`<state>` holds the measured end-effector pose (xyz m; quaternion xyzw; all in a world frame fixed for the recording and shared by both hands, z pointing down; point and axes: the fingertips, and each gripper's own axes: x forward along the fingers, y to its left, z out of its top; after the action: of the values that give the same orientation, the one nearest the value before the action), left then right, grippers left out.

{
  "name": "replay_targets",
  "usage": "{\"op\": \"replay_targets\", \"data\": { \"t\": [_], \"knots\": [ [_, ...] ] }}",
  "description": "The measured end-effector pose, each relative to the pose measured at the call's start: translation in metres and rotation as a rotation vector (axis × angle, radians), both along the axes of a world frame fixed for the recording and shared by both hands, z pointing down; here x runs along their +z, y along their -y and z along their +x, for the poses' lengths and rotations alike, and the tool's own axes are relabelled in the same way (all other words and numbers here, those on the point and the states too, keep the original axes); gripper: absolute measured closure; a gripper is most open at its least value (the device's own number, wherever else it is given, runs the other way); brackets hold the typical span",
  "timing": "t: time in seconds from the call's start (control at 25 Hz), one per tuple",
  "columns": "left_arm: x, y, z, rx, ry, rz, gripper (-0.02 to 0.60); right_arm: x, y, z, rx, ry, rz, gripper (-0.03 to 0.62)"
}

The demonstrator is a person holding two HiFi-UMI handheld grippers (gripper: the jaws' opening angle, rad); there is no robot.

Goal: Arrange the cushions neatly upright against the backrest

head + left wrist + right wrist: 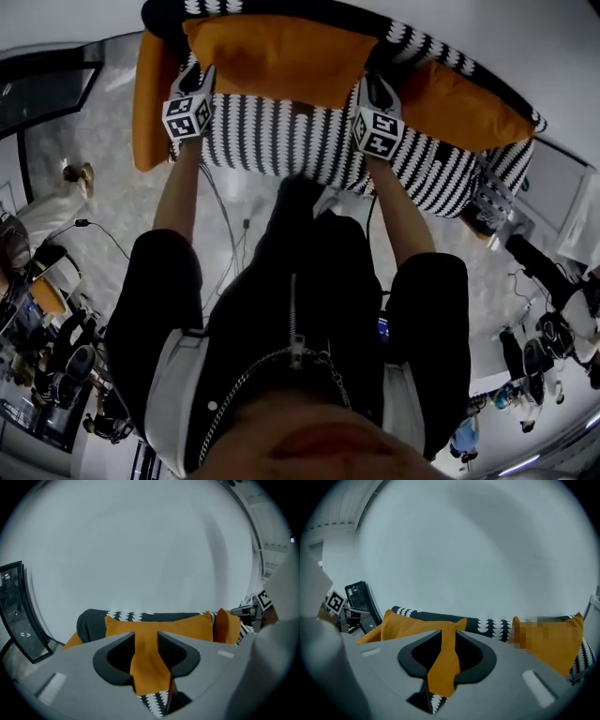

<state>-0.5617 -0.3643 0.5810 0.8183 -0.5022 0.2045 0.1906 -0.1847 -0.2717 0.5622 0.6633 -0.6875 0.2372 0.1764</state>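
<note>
A black-and-white patterned sofa (272, 141) fills the top of the head view. An orange cushion (277, 56) leans upright against the middle of its backrest (422, 42). A second orange cushion (150, 94) stands at the left arm, and a third (464, 103) lies tilted at the right. My left gripper (206, 75) is at the middle cushion's lower left corner and my right gripper (372, 86) at its lower right corner. In both gripper views the jaws stand apart, the left gripper (146, 639) and the right gripper (447, 637) each showing the orange cushion (159, 626) (412, 625) through the gap, not pinched.
A white wall rises behind the sofa. Marble floor with cables (230, 234) lies between me and the seat. A dark glass-framed panel (18, 616) stands left of the sofa. People and equipment crowd the left edge (56, 337) and the right edge (553, 328).
</note>
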Motion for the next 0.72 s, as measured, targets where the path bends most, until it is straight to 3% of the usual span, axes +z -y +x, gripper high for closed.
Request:
{"op": "replay_targets", "data": {
  "t": [0.12,0.24,0.44,0.72],
  "knots": [
    [-0.018,-0.058,0.043,0.052,-0.004,0.009,0.438,-0.014,-0.053,0.012,-0.073,-0.003,-0.023,0.545],
    [-0.042,-0.13,0.083,0.073,-0.019,0.03,0.458,-0.034,-0.117,0.038,-0.081,-0.014,-0.023,0.57],
    [-0.085,-0.239,0.126,0.073,-0.175,0.06,0.557,-0.057,-0.207,0.053,-0.085,0.007,-0.009,0.591],
    [-0.118,-0.383,0.206,0.136,-0.1,0.04,0.571,-0.103,-0.338,0.079,-0.052,0.003,0.046,0.592]
  ]
}}
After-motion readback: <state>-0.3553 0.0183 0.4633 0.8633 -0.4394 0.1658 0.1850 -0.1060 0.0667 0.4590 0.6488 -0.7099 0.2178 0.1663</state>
